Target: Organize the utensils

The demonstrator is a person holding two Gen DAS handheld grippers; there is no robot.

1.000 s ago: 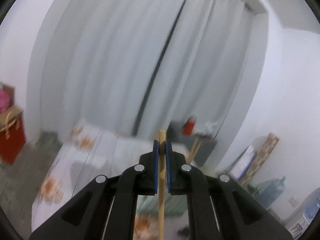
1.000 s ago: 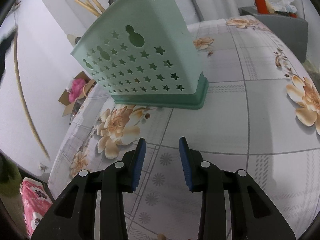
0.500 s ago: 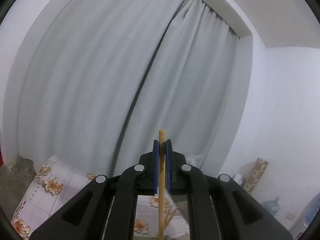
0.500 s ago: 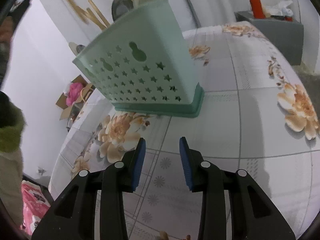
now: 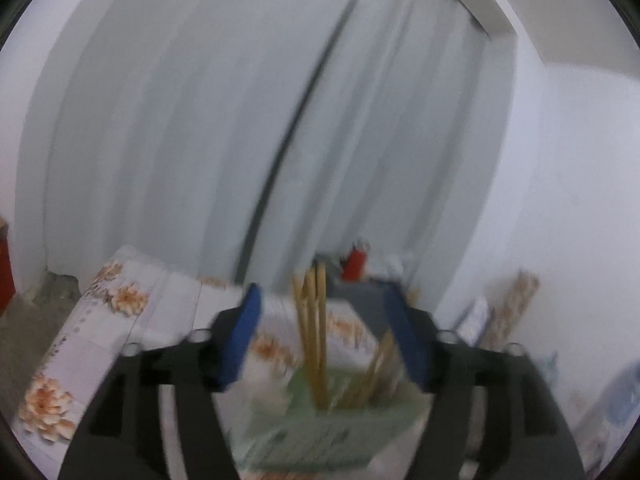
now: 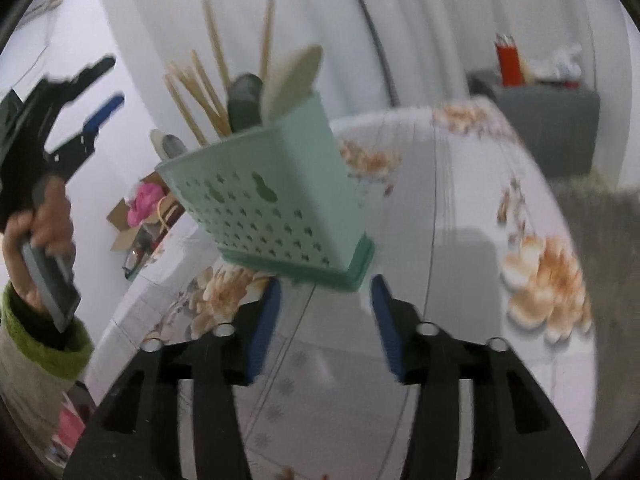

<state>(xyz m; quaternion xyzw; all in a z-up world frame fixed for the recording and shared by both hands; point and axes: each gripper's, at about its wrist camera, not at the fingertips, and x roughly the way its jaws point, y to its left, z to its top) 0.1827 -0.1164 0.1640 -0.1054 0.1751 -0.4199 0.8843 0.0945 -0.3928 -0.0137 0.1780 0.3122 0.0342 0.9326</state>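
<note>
A mint-green perforated utensil holder (image 6: 276,200) stands on the floral table (image 6: 460,220). Wooden chopsticks (image 6: 212,64), a pale spoon (image 6: 296,76) and a dark spoon (image 6: 244,96) stick out of it. My left gripper (image 5: 323,294) hovers over the holder (image 5: 320,432) with its jaws opening. The chopsticks (image 5: 316,340) stand free between the jaws, and the pads do not touch them. In the right wrist view that left gripper (image 6: 110,82) shows at the upper left, held by a hand (image 6: 44,216). My right gripper (image 6: 326,282) sits just short of the holder's base, jaws opening, nothing between them.
A grey cabinet (image 6: 548,120) with a red canister (image 6: 506,60) stands beyond the table's far end. A cardboard box (image 6: 144,208) with pink stuff lies on the floor to the left. Pale curtains hang behind. The table's right edge drops to the floor.
The left gripper came down over the holder and opened, letting go of the chopstick, which now stands among the others. The right gripper's jaws widened and it rose a little.
</note>
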